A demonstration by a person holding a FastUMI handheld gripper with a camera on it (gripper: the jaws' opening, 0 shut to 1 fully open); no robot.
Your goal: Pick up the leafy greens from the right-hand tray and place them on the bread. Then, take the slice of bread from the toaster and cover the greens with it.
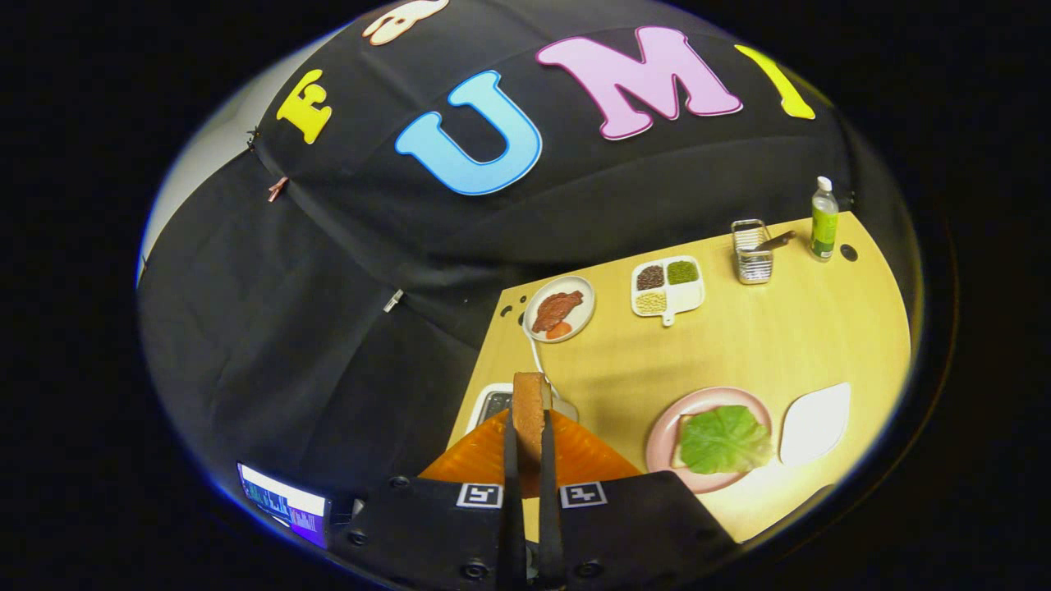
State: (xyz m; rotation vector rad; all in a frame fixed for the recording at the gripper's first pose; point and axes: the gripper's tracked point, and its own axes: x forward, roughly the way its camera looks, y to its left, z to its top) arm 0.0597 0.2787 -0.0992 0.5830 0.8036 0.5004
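Gripper point(526, 447) fingers pinch bread slice point(529, 410) edge-on — greens point(724, 439) on pink plate point(662, 435), off to right.

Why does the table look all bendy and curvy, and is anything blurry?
In the gripper view, the fisheye lens bends the table edges into curves. The gripper, shut on the bread slice, looks big and slightly soft up close. The green leaf on the pink plate is evenly lit. The small bottle looks tiny and less sharp.

The wooden worktop point(788, 336) carries a toaster point(495, 402), pink plate point(663, 435), white tray point(815, 423), meat plate point(559, 309), bean dish point(667, 285), wire rack point(752, 251) and bottle point(823, 218).
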